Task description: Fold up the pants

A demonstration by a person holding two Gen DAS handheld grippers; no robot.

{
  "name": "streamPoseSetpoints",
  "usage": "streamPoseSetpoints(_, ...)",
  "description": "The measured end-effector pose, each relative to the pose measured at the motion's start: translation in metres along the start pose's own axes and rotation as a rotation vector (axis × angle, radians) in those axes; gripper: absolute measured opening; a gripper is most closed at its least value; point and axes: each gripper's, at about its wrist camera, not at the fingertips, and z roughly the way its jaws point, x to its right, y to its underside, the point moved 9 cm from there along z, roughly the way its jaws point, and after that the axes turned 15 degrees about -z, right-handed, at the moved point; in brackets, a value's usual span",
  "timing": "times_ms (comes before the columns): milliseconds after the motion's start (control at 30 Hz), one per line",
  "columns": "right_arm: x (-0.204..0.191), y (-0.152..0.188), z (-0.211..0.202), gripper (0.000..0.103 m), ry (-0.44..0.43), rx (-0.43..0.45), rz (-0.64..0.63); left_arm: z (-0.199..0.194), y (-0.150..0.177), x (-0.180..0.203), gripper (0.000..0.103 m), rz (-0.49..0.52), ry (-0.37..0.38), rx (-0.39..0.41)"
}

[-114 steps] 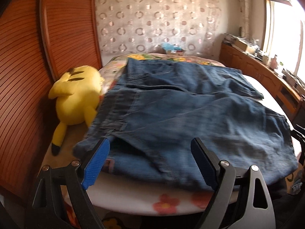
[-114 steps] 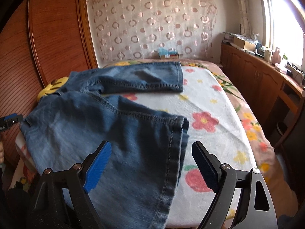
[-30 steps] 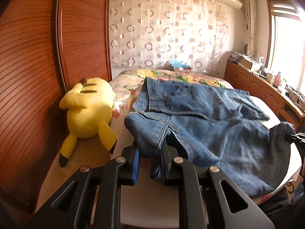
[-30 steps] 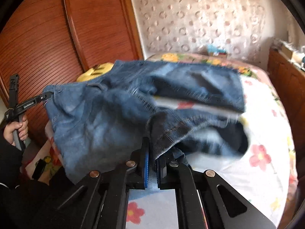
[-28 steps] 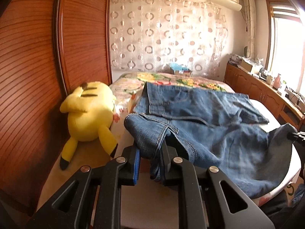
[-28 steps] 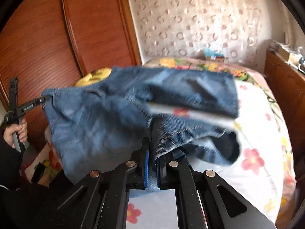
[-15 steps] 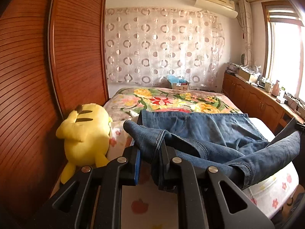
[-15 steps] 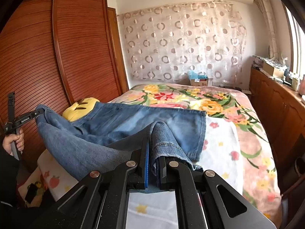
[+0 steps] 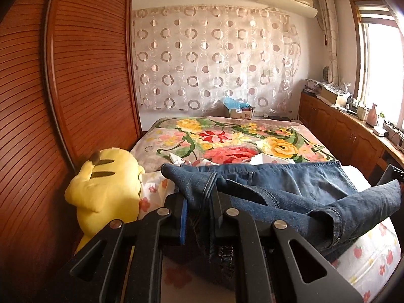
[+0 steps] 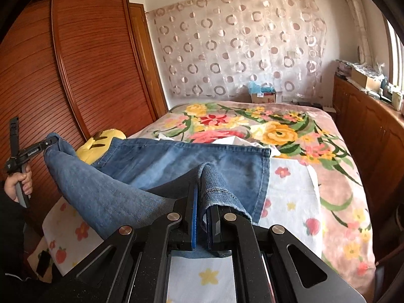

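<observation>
Blue denim pants (image 9: 290,192) lie across the near part of the bed, their far half flat on the bedding (image 10: 192,159). My left gripper (image 9: 199,199) is shut on the waistband end at the left and holds it up. My right gripper (image 10: 202,197) is shut on the hem end at the right and holds it up. The near half of the pants hangs lifted between the two grippers above the flat half. In the right wrist view the left gripper (image 10: 48,144) shows at the far left, held in a hand, with denim in its tips.
A yellow plush toy (image 9: 106,192) lies at the bed's left edge against the wooden wardrobe (image 9: 63,101). The bed has a floral blanket (image 9: 227,139) at the far end and a white flowered sheet (image 10: 290,202) nearer. A wooden cabinet (image 9: 353,136) runs along the right under the window.
Both grippers closed on the pants' near edge and lifted it. In the last second they raised it higher and carried it toward the far half, over the bed.
</observation>
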Motion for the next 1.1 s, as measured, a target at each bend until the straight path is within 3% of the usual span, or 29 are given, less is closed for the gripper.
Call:
streamPoseSetpoints(367, 0.038, -0.023, 0.059, 0.005, -0.015, -0.049, 0.019, 0.074, -0.036, 0.020, 0.014, 0.019, -0.023, -0.027)
streamPoseSetpoints(600, 0.056, -0.020, 0.109, 0.005, -0.028, -0.131, 0.052, 0.131, -0.033, 0.029, 0.014, 0.054, -0.052, -0.093)
streamPoseSetpoints(700, 0.061, -0.016, 0.127, 0.013, -0.037, -0.161, 0.073, 0.145, -0.022, 0.028, 0.014, 0.055, -0.054, -0.127)
streamPoseSetpoints(800, 0.064, -0.015, 0.135, 0.031, -0.004, -0.199, 0.082, 0.151, -0.014, 0.026, 0.014, 0.048, -0.056, -0.154)
streamPoseSetpoints(933, 0.067, -0.022, 0.134, 0.037, 0.044, -0.206, 0.068, 0.149, -0.010, 0.028, 0.015, 0.057, -0.054, -0.170)
streamPoseSetpoints(1100, 0.057, -0.026, 0.121, 0.045, 0.057, -0.200, 0.044, 0.142, -0.006, 0.030, 0.029, 0.047, -0.044, -0.183)
